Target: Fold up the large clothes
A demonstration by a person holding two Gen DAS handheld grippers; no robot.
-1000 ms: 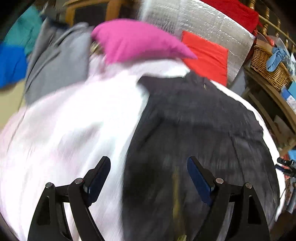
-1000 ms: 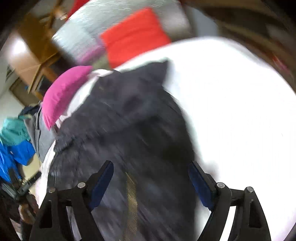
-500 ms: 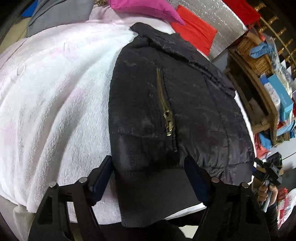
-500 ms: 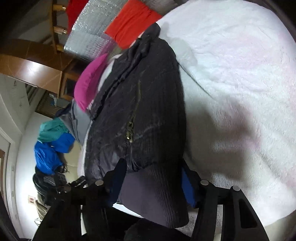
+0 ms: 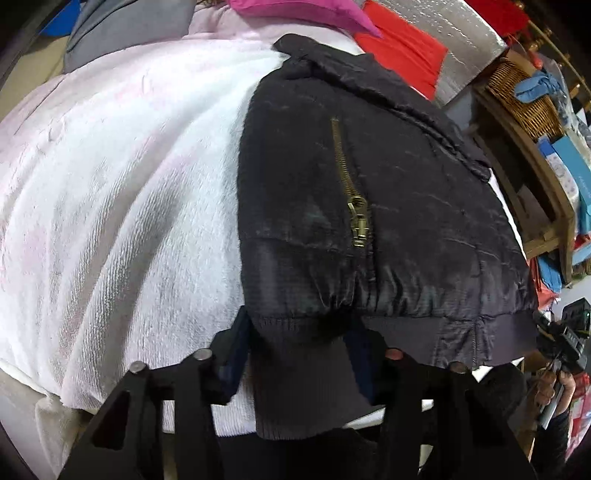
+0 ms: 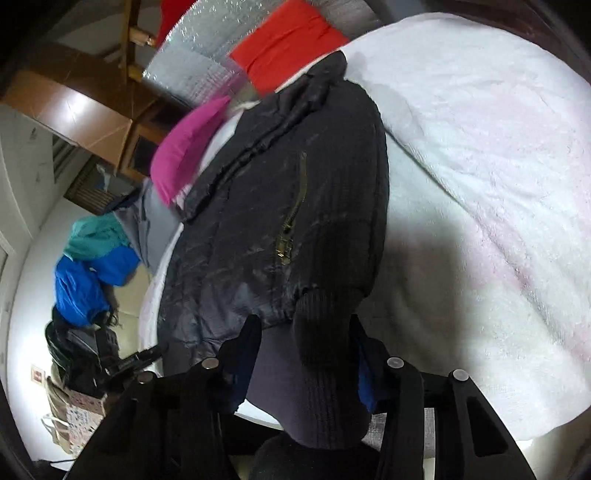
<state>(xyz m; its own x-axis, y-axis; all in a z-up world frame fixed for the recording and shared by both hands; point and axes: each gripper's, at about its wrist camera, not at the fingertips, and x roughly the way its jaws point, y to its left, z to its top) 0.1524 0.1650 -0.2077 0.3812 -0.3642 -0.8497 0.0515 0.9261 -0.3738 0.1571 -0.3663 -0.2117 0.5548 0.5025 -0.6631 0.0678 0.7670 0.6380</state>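
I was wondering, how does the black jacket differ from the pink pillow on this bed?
The black jacket is dark, shiny and lies near the bed's front edge, its ribbed hem gripped by the left tool and right tool. The pink pillow is bright, matte, ungripped, at the far end. Both rest on the white blanket.

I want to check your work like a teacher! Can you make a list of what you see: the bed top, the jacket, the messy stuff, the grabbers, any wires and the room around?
Surface: white fluffy blanket covering the bed.
Job's things: black jacket lying on the blanket, brass zipper facing up, ribbed hem at the near edge.
Clutter: pink pillow, red cushion, grey garment at the far end.
Grippers: left gripper and right gripper each closed on the jacket's ribbed hem.
Cables: nothing seen.
Surroundings: wicker basket on a wooden shelf, blue clothes piled beside the bed.
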